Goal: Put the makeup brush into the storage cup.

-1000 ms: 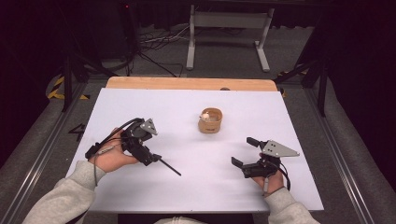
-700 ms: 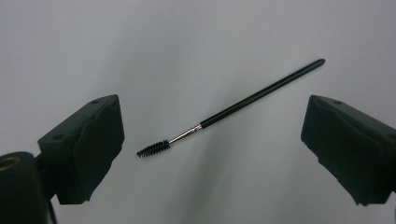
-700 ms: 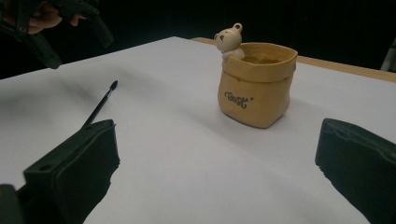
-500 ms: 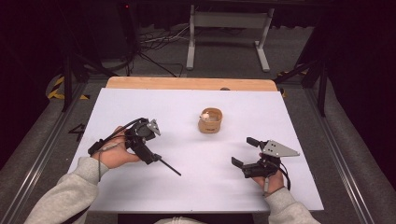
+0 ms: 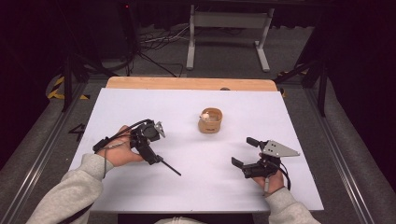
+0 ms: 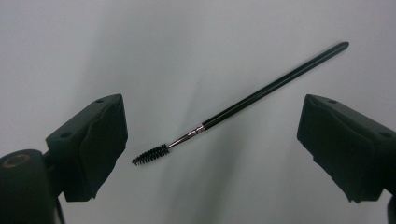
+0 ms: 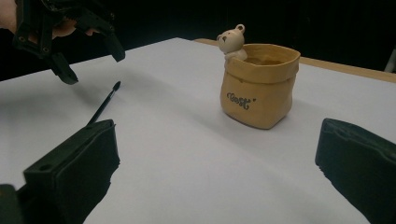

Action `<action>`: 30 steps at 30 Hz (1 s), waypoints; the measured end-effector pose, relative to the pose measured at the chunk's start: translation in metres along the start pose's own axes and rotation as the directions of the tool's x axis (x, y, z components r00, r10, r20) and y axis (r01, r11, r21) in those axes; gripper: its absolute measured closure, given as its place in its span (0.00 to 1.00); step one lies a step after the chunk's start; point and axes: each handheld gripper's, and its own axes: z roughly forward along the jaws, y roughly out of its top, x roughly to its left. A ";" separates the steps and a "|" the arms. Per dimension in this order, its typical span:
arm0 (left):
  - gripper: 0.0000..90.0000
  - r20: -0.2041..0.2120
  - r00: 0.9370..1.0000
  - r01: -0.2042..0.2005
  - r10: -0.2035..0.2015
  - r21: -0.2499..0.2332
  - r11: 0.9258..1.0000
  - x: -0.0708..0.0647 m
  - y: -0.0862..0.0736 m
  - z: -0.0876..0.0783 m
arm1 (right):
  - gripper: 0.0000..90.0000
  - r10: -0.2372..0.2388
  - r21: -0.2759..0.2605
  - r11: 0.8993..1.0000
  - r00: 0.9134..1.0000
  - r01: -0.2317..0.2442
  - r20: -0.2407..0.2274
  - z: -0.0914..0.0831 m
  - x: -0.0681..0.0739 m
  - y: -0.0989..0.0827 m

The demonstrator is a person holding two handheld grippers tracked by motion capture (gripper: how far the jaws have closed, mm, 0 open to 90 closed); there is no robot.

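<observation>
From above the near edge we look forward and down over the whole white table. Our left gripper view hangs close over the sheet, facing straight down at the thin brush. Our right gripper view sits low, facing far-left across the table; it shares that brush.

White tabletop with a pale wood strip along the far edge. Tan sack-shaped pot with dark lettering and a cream bear figure at its rim. Black-handled spoolie brush, silver ferrule, black bristles. Black left tongs; black right tongs under a grey plate. Grey sleeves.
</observation>
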 end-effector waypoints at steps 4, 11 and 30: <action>0.11 0.005 1.000 -0.023 0.023 0.021 1.000 -0.002 0.001 0.007 | 0.00 -0.001 -0.001 1.000 1.000 0.001 -0.004 0.000 0.000 0.000; 0.11 0.008 0.999 -0.051 0.050 0.063 0.997 -0.006 0.004 0.016 | 0.00 0.001 -0.005 1.000 1.000 -0.001 -0.005 0.000 0.001 0.001; 0.18 0.021 0.997 -0.073 0.071 0.117 0.990 -0.005 0.007 0.028 | 0.00 -0.003 -0.003 1.000 1.000 0.003 -0.015 0.000 0.002 0.001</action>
